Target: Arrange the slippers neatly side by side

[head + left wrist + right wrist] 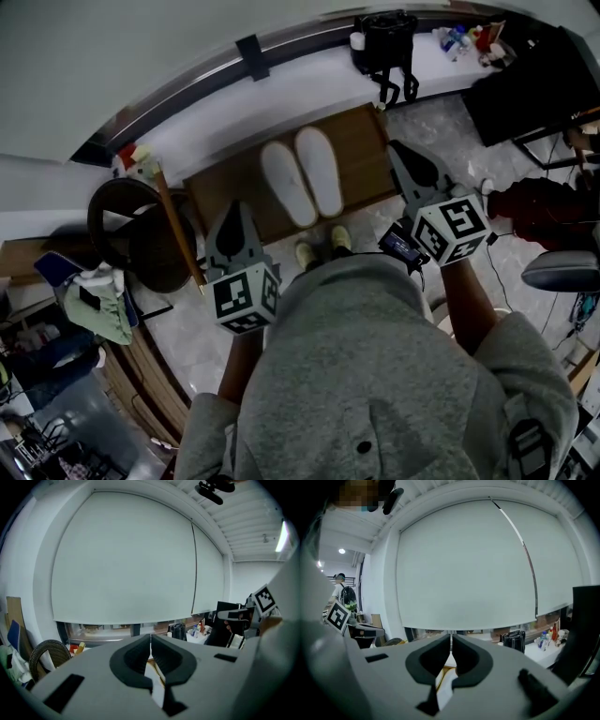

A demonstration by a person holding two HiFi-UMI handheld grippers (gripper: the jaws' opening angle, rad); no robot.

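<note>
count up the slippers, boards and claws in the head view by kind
white flat slippers: 2
brown rectangular board under them: 1
grey claws: 2, left claw and right claw, both shut and empty
total: 5

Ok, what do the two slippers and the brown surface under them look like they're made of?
The slippers: plain white and matte with no shine and soft rounded edges, so likely foam or fabric. They are too small in the head view to say which. The brown board under them: flat, dull and evenly brown. It looks like wood or cardboard, but no grain shows.
</note>
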